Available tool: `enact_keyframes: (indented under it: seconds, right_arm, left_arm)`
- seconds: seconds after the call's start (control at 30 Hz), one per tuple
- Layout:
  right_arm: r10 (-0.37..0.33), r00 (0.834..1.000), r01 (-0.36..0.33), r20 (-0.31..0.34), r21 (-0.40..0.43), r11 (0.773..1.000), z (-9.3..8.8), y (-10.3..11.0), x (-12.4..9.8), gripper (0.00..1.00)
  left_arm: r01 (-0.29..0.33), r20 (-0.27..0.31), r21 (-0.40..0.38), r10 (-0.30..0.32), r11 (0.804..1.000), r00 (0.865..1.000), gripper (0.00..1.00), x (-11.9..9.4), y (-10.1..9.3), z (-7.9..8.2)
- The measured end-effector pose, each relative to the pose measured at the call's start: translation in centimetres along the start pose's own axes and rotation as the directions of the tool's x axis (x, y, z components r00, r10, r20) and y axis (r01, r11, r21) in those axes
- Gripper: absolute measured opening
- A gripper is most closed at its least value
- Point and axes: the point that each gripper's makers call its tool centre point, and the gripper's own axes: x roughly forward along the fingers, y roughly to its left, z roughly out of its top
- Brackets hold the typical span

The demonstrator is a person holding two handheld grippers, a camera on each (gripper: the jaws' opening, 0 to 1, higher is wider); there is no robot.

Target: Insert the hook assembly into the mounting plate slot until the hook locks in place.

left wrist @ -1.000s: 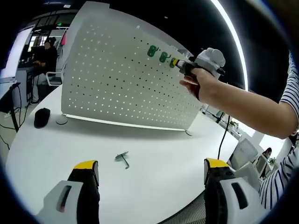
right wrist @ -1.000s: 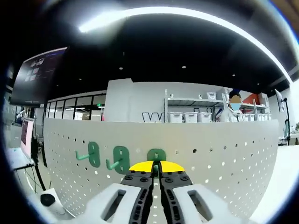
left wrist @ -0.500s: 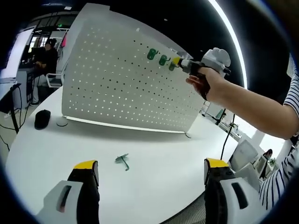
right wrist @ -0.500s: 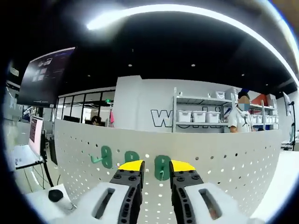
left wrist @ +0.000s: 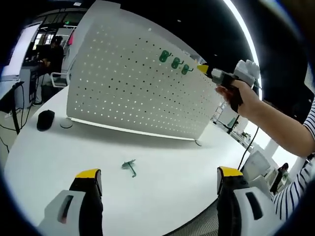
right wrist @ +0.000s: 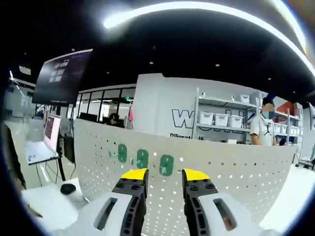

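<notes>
Three green hooks (right wrist: pixel 166 164) sit side by side near the top edge of the white pegboard (left wrist: pixel 128 93), seated against the panel, so those insertions look done. Your right gripper (right wrist: pixel 158 175) hangs just short of the nearest hook, fingers parted with nothing between them. One more green hook (left wrist: pixel 130 167) lies loose on the table (left wrist: pixel 167 182) in front of the board. Your left gripper (left wrist: pixel 160 179) faces it low over the table, fingers spread wide and empty, well placed to collect it.
</notes>
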Motion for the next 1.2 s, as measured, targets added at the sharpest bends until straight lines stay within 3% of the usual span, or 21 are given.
enact_keyframes:
  seconds: [0.17,0.37,0.53,0.6,0.73,0.87,1.03,1.2]
  right_arm:
    - [0.009,0.998,-0.009,-0.067,-0.004,1.0,-2.2,-0.3,-1.9,0.34]
    - [0.061,0.988,-0.074,-0.141,-0.092,0.993,-5.1,0.3,-4.1,0.38]
    - [0.103,0.978,-0.111,-0.184,-0.038,0.993,-7.1,0.7,-6.1,0.41]
    - [0.112,0.972,-0.124,-0.205,-0.043,0.991,-8.0,1.0,-6.8,0.43]
    - [0.134,0.96,-0.159,-0.245,-0.083,0.984,-9.5,1.9,-8.1,0.45]
    - [0.149,0.95,-0.17,-0.275,-0.052,0.984,-10.7,2.7,-8.8,0.53]
    - [0.165,0.938,-0.198,-0.305,-0.077,0.977,-11.9,3.6,-10.2,0.5]
    - [0.179,0.927,-0.206,-0.33,-0.047,0.977,-13.3,4.2,-11.8,0.5]
  left_arm:
    - [0.005,-0.024,0.024,-0.004,1.0,1.0,1.0,0.1,-0.3,-0.4]
    - [0.002,-0.053,0.033,0.0,0.999,0.999,0.99,0.1,-0.2,-0.9]
    - [-0.002,-0.054,0.034,0.004,0.999,0.999,0.97,0.1,-0.1,-1.0]
    - [-0.007,-0.015,0.057,0.008,0.998,1.0,0.94,-0.2,-0.1,-0.3]
    - [-0.008,-0.029,0.049,0.009,0.999,1.0,1.0,-0.1,-0.1,-0.5]
    - [-0.002,-0.043,0.065,0.005,0.998,0.999,1.0,0.0,-0.4,-0.8]
    - [0.004,-0.058,0.087,0.001,0.996,0.998,1.0,0.1,-0.5,-1.1]
    - [0.012,-0.071,0.095,-0.005,0.995,0.997,1.0,0.2,-0.6,-1.3]
